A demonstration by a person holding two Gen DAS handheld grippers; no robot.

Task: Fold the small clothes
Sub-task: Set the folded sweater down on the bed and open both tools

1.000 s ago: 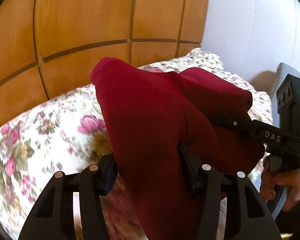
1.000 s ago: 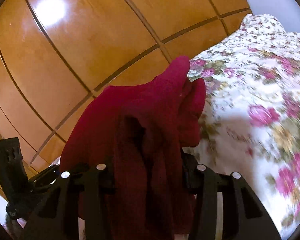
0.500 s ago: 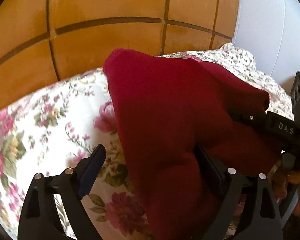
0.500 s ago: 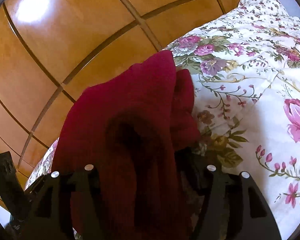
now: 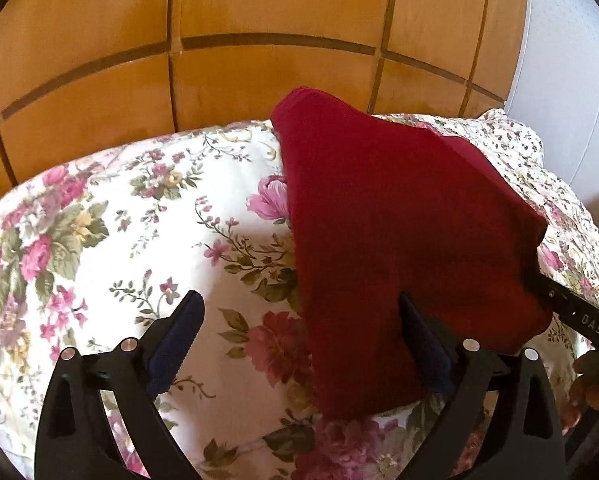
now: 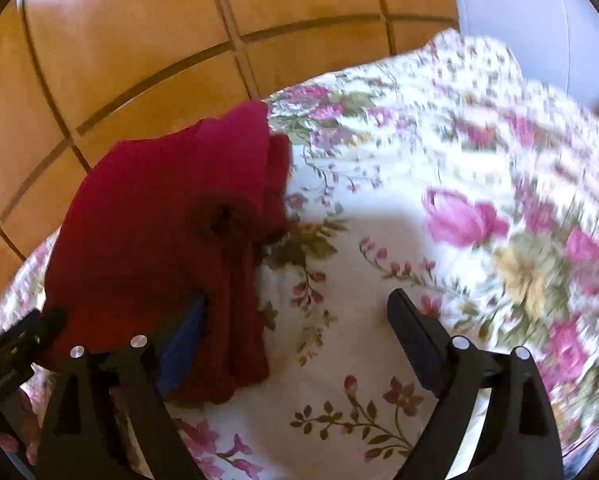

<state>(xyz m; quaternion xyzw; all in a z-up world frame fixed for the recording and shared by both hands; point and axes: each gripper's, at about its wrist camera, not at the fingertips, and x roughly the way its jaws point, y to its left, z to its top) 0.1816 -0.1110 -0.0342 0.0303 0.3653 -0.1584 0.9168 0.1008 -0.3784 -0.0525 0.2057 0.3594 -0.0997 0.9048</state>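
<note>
A dark red knit garment [image 5: 387, 232] lies bunched on the floral bedspread [image 5: 119, 240]. In the left wrist view my left gripper [image 5: 299, 340] is open; the cloth drapes over its right finger [image 5: 423, 344] and the left finger [image 5: 175, 340] stands free. In the right wrist view the garment [image 6: 159, 232] lies at the left, draped over the left finger [image 6: 183, 340] of my open right gripper [image 6: 299, 340]. The right finger [image 6: 415, 340] is bare over the bedspread [image 6: 439, 280]. Each gripper shows at the edge of the other's view.
A tan padded headboard [image 5: 219, 60] with dark seams rises behind the bed. A white wall [image 5: 567, 60] stands at the far right. The floral bedspread spreads out left of the garment in the left view and right of it in the right view.
Both grippers have opened and let go of the red garment. The garment has dropped from being held up in the air onto the bedspread.
</note>
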